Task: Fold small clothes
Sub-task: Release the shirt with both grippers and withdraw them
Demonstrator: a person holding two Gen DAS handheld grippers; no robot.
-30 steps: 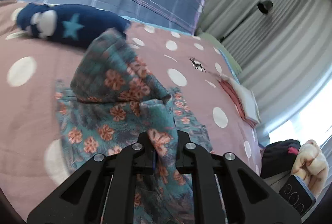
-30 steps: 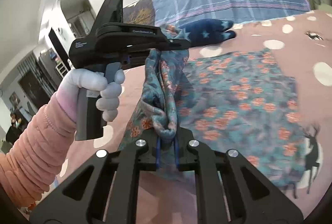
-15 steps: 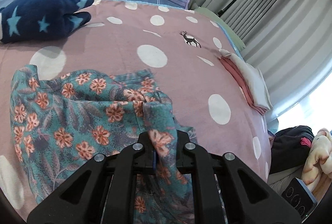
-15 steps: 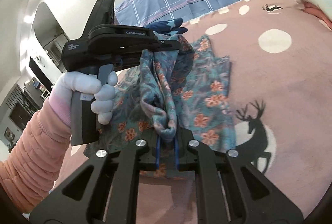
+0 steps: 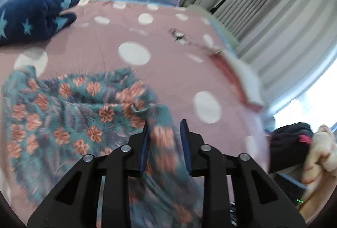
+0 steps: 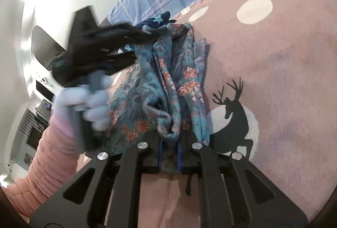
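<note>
Teal floral-print cotton garment (image 5: 69, 114) lies bunched on pink polka-dot bedspread (image 5: 172, 72), lower left of frame. Left hand-held gripper (image 5: 165, 139) jaws opening, cloth between, unpinched. Right hand-held gripper (image 6: 169, 156) clamped on hem. Advice: lay fold flat, align edges before right release.

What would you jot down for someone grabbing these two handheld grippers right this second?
Left gripper: jaws opening, floral garment between the pads but no longer pinched.
Right gripper: shut on a bunched edge of the same garment.
The garment lies folded over, rumpled, on the pink dotted bedspread. A navy star-print piece waits near the pillow; a folded pink-and-white stack sits at the bed's edge.
Left: release the right side, smooth, finish folding.
</note>
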